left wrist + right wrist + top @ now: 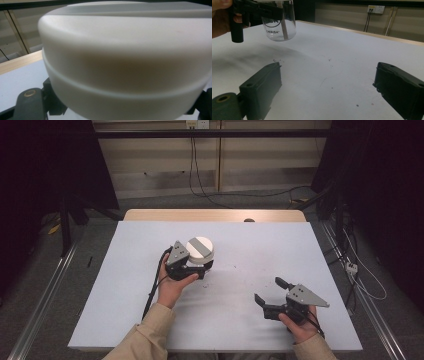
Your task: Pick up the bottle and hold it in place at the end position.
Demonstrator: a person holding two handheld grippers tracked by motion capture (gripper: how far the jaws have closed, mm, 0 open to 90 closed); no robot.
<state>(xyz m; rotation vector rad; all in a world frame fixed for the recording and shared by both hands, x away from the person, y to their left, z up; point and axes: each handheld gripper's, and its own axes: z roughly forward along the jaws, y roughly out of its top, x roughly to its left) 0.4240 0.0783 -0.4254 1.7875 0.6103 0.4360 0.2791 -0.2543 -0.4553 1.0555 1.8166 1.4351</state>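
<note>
Your table (240,250) wears a pale grey-white sheet; a bare wooden strip (215,215) runs along its far edge, well beyond both tools. Small dark specks (329,60) and faint scratches lie on the sheet just ahead of your right tool.

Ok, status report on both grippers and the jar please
Left hand-held gripper shut on white-lidded clear jar, lifted off table. Right hand-held gripper open, empty. Nothing in the way.

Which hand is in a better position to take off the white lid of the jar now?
Right, I think. The left gripper is shut on the jar and holds it above the table, so it is busy. The right gripper is open and holds nothing, so it could reach the white lid.
</note>
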